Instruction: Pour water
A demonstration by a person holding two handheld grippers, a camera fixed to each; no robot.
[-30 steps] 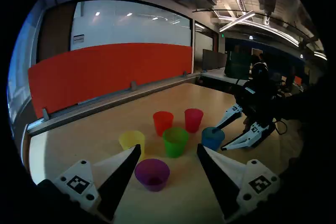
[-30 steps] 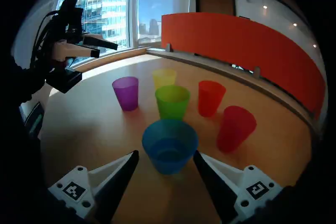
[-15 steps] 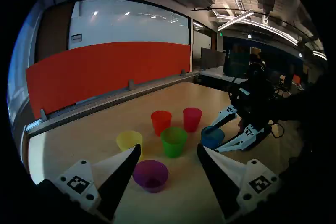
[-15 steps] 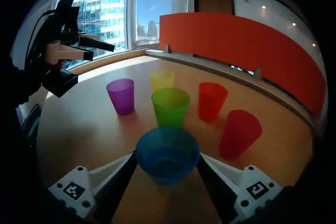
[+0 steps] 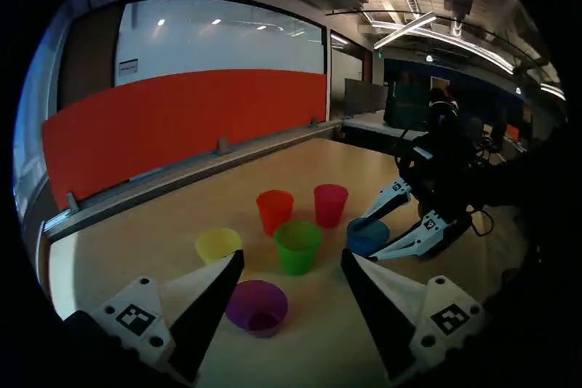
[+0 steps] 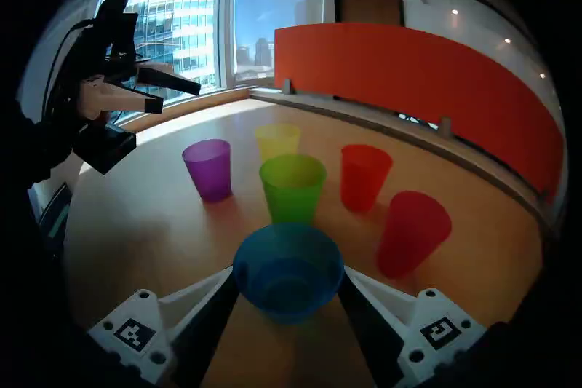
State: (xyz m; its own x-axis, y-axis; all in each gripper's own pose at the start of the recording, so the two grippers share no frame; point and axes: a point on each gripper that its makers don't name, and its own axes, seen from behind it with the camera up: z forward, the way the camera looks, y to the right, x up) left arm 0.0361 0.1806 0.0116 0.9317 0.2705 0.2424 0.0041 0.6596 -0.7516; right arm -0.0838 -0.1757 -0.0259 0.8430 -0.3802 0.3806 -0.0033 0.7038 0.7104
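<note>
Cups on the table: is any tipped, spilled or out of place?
Nothing stands out. The purple, yellow, green, orange, red and blue cups all stand upright on the table, and no spill shows.

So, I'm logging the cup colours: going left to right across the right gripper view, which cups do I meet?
purple cup → green cup → orange cup → red cup
</note>
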